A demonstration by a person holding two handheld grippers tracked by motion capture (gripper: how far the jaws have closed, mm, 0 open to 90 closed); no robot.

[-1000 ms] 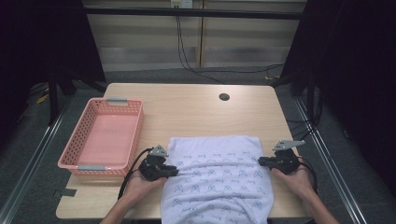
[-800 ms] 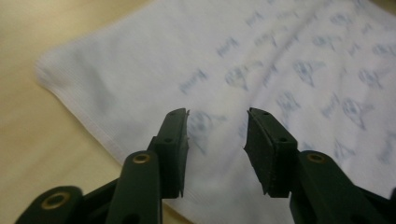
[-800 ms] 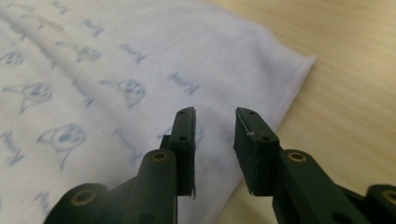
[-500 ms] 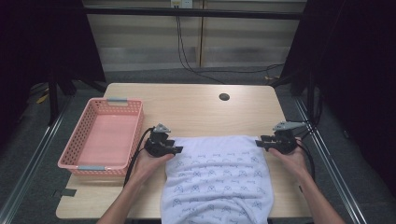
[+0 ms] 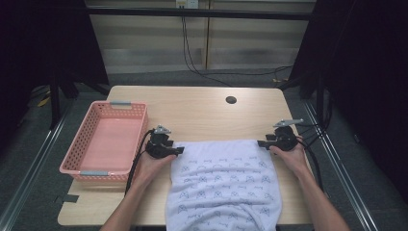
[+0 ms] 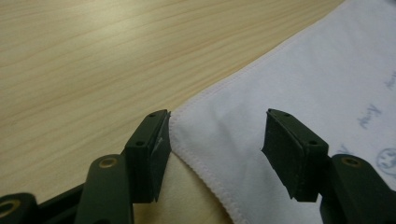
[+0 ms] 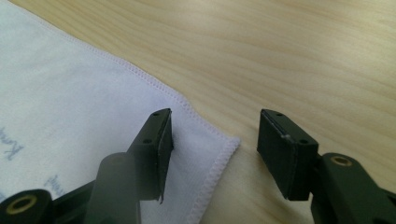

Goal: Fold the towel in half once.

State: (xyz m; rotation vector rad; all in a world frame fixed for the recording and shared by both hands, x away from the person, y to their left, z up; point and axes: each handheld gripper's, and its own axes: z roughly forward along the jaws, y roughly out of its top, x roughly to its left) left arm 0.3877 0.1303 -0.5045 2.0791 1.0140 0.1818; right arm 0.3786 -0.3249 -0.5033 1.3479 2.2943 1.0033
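We have spread the white patterned cloth (image 5: pixel 223 185) flat on the wooden bench (image 5: pixel 197 113); both grippers' fingers (image 6: pixel 149 151) (image 7: pixel 154 154) have just been opening, wide at its far corners, releasing it.

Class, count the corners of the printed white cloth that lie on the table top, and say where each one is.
2. One lies between the left gripper jaws, one by the right gripper; the cloth hangs over the table edge, hiding others.

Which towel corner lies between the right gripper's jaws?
The far right corner of the white towel, on the side away from the pink basket; the right gripper stands open around it.
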